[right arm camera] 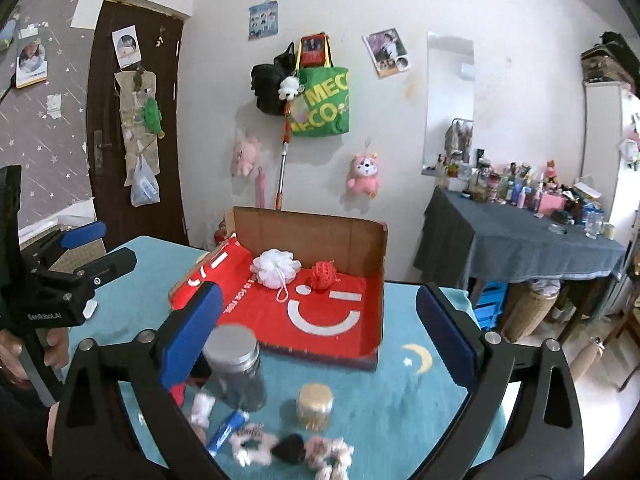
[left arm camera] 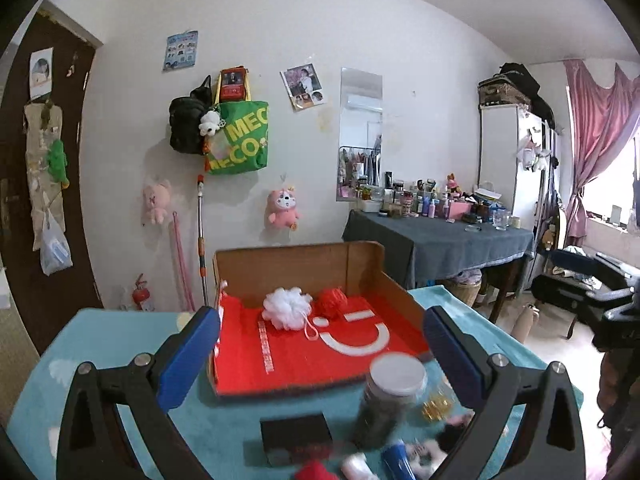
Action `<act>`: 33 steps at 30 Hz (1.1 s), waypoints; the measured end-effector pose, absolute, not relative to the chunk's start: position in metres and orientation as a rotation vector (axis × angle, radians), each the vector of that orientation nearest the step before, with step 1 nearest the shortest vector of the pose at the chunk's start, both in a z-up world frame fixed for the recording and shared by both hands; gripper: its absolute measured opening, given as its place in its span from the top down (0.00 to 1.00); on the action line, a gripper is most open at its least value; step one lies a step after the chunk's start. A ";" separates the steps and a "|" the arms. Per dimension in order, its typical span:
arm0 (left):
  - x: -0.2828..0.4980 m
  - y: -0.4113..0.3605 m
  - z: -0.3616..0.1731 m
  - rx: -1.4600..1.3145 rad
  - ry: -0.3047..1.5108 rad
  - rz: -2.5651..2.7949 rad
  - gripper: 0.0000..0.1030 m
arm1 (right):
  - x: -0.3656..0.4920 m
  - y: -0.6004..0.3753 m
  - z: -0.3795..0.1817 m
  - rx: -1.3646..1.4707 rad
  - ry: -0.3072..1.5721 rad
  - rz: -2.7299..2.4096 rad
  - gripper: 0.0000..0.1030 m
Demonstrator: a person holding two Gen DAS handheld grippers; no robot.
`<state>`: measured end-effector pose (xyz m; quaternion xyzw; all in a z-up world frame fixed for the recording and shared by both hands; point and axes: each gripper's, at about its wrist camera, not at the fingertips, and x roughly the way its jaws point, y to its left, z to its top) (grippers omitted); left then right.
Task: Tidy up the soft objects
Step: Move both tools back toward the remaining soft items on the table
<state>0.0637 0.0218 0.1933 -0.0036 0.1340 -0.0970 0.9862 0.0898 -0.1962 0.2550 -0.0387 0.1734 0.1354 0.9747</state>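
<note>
An open cardboard box with a red lining sits on the teal table. Inside at the back lie a white mesh puff and a red yarn ball. My left gripper is open and empty, in front of the box. My right gripper is open and empty, above the near table. Soft items lie near the front edge: a white and black plush scrunchie pile, a red soft item, partly hidden.
A grey-lidded jar, a gold glitter jar, a black box, a blue tube stand on the table. The left gripper shows at the left of the right wrist view. A cluttered dresser stands behind.
</note>
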 end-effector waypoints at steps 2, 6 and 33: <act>0.050 0.021 0.182 -0.009 0.263 -0.171 0.00 | 0.074 -0.197 0.243 -0.070 0.343 0.257 0.04; 0.029 0.017 0.158 -0.018 0.271 -0.151 0.00 | 0.051 -0.199 0.212 -0.045 0.344 0.216 0.04; 0.030 0.011 0.036 -0.022 0.523 -0.114 0.00 | 0.043 -0.187 0.074 -0.065 0.530 0.152 0.04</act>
